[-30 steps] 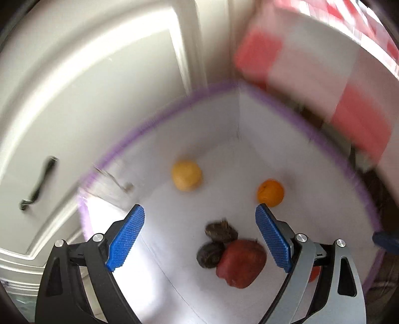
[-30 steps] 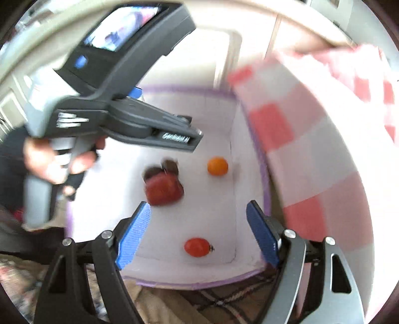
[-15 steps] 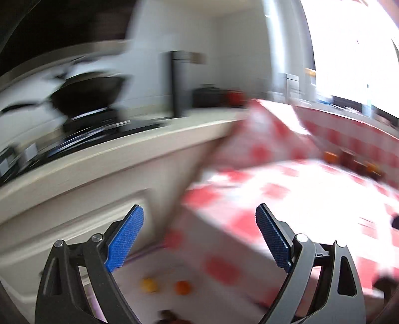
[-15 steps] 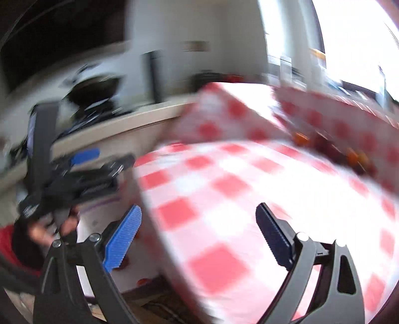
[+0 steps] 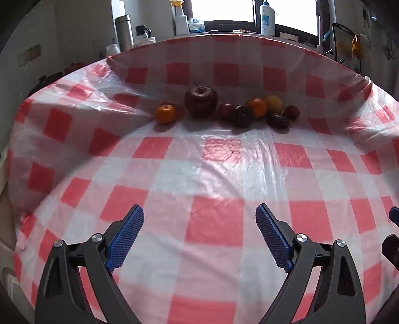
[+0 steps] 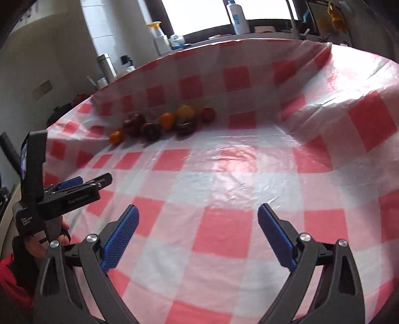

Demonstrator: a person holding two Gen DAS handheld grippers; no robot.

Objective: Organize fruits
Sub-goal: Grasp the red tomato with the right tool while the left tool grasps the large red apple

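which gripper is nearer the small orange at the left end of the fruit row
Left, though only slightly. The left gripper points nearly straight at the small orange, which lies far ahead across the cloth. The right gripper sits further right, with that orange ahead-left. Both are open.

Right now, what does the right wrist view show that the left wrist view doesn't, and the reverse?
Only the right wrist view shows the left gripper from the side, held in a hand, with its small screen lit. Only the left wrist view shows the big dark red apple front-on with its stem, and just a sliver of the right gripper at the frame edge. Both show open, empty blue gripper pads over the red checked tablecloth, the fruit row at the far side, and a white bottle at the window.
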